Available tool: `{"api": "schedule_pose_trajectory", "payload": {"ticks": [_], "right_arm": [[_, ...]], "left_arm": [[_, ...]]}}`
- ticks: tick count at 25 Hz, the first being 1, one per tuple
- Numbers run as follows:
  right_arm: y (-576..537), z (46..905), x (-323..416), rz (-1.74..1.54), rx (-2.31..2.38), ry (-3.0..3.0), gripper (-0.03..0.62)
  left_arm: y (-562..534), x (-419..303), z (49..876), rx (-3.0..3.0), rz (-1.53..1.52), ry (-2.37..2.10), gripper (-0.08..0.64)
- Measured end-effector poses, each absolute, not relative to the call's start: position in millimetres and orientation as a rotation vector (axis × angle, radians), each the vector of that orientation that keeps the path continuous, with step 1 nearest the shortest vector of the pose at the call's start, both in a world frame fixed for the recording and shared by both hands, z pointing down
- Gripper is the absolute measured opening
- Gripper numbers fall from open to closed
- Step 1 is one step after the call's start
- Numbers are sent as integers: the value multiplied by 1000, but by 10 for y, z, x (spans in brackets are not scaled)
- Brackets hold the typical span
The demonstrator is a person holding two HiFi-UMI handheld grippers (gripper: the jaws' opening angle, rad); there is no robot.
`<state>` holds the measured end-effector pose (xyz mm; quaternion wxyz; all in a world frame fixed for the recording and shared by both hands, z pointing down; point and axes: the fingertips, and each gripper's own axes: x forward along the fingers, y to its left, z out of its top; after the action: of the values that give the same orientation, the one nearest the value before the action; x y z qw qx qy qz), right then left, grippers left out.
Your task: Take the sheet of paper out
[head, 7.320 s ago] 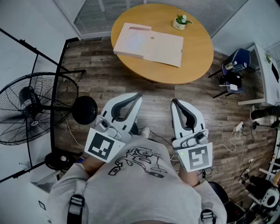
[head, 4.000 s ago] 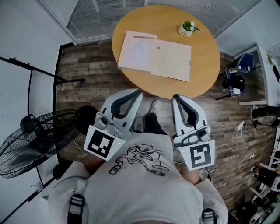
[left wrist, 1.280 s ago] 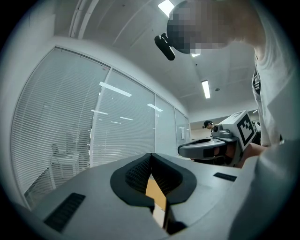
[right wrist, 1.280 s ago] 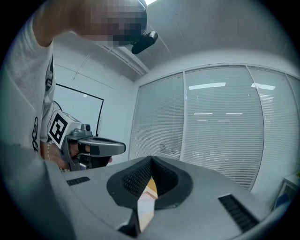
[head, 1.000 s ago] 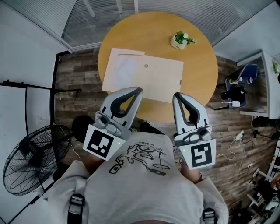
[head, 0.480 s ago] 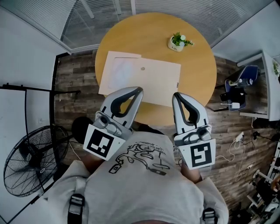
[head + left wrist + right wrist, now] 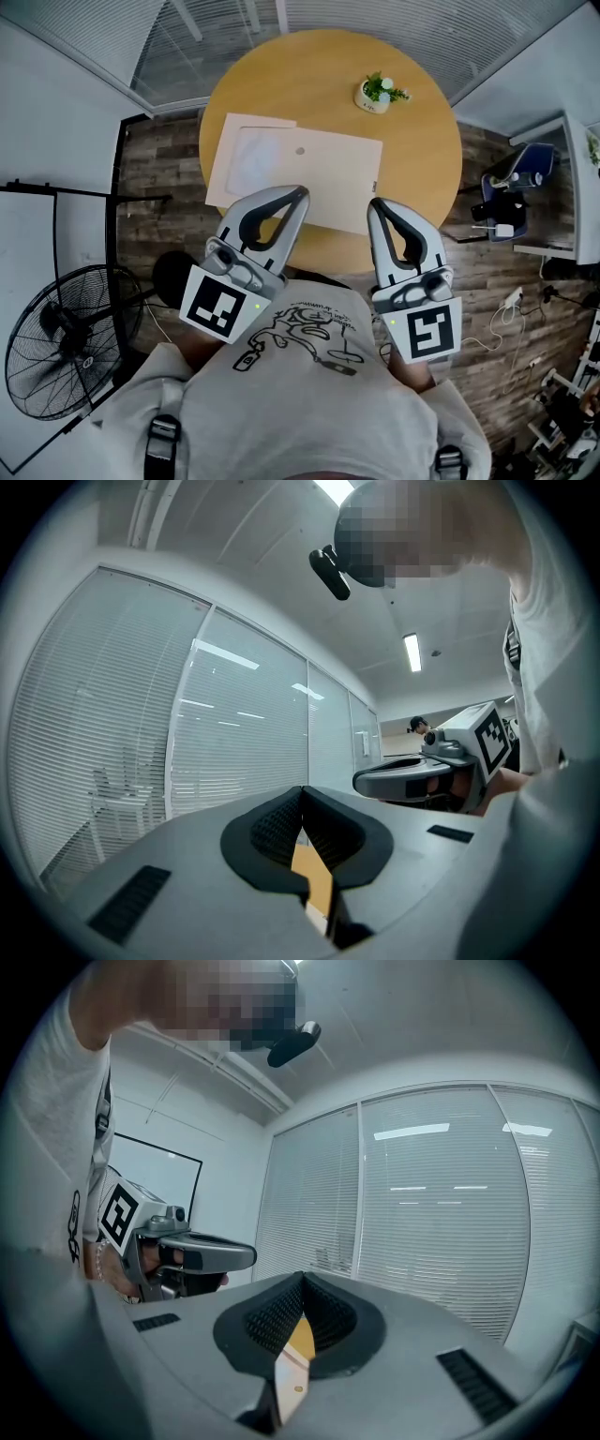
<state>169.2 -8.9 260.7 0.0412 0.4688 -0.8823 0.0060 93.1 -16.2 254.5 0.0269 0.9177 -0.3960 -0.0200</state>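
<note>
A flat beige envelope (image 7: 319, 178) lies on the round wooden table (image 7: 422, 122). A paler white sheet (image 7: 248, 159) shows at its left end. My left gripper (image 7: 300, 193) is held level over the table's near edge, with its tips just short of the envelope's near side. It is shut and empty. My right gripper (image 7: 373, 204) is beside it, also shut with nothing in it. In the left gripper view the closed tips (image 7: 302, 789) show a sliver of table below them. In the right gripper view a strip of the envelope (image 7: 291, 1387) shows under the tips (image 7: 302, 1277).
A small potted plant (image 7: 375, 92) stands at the table's far right. A standing fan (image 7: 66, 337) and a black stand pole (image 7: 75, 192) are on the floor to the left. A chair with bottles (image 7: 511, 192) and cables are to the right. Windows with blinds lie beyond the table.
The table and envelope have drawn closer beneath me as I moved forward. Both grippers, still shut, now reach over the table's near edge.
</note>
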Motion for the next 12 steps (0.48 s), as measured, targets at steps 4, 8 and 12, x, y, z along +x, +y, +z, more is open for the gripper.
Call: {"api": "schedule_pose_trajectory", "payload": {"ticks": [4,8,12], "right_arm": [[-121,2636,1797,17,1430,-2704,8],[-144,2660,1865,30,1429,-2711,9],[-153,2685,1916,41,1435,-2715,8]], "left_arm": [[-181,1053,2572,2834,-52,-1217,20],[-206,1128,2591,2831,-42,-1214,20],[-207,1169,2586,2832,-37,-1218,20]]}}
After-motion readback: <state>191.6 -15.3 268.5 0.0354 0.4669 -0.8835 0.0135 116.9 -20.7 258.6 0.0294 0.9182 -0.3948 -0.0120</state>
